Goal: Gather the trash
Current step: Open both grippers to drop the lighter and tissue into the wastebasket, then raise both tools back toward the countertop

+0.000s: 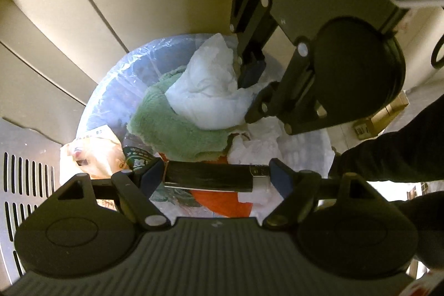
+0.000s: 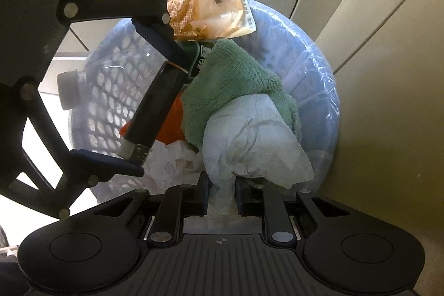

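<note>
A dark flat box [image 1: 208, 179] is gripped end to end between the widely spread jaws of the left gripper [image 1: 215, 175], so that its long side lies crosswise over the lined waste basket [image 2: 316, 79]; held this way, it can probably be dropped straight into the heap once the jaws are released. The right gripper [image 2: 222, 197] is closed tight on a pinched fold of crumpled white tissue [image 2: 249, 140], the bulk of which hangs ahead of the fingertips above the basket's contents. Both grippers are pointed steeply downward over the opening, which suits a release from above. The basket is already filled high: a green fleecy cloth [image 2: 236, 79], an orange item [image 2: 169, 126], white paper scraps [image 2: 169, 160] and a yellowish food wrapper [image 2: 208, 10] perched at the rim are seen. A clear plastic bottle [image 2: 91, 85] is lying against the mesh wall.
</note>
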